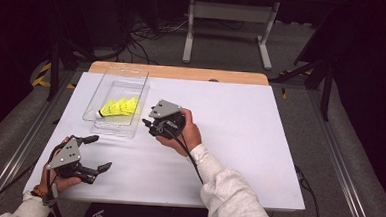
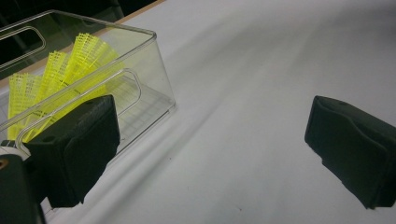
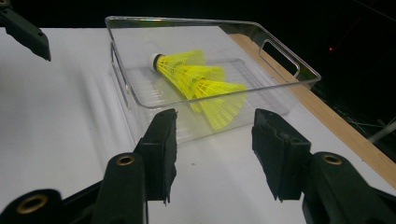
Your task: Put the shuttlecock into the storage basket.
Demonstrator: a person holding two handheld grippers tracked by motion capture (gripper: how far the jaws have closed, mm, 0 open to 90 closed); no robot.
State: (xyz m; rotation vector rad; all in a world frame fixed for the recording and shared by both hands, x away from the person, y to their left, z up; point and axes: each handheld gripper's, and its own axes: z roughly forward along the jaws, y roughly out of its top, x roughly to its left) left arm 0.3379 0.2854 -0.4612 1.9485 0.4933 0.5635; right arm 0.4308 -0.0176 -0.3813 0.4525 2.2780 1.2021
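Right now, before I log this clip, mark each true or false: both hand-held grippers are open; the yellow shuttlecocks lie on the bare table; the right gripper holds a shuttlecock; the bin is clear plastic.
1. Both hand-held grippers are open. True: the left hand-held gripper and the right hand-held gripper both show spread jaws.
2. The yellow shuttlecocks lie on the bare table. False: they lie inside the bin.
3. The right gripper holds a shuttlecock. False: nothing sits between its jaws.
4. The bin is clear plastic. True.

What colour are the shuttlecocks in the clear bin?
Bright yellow shuttlecocks, with a white cork tip; clearest in the right gripper view.
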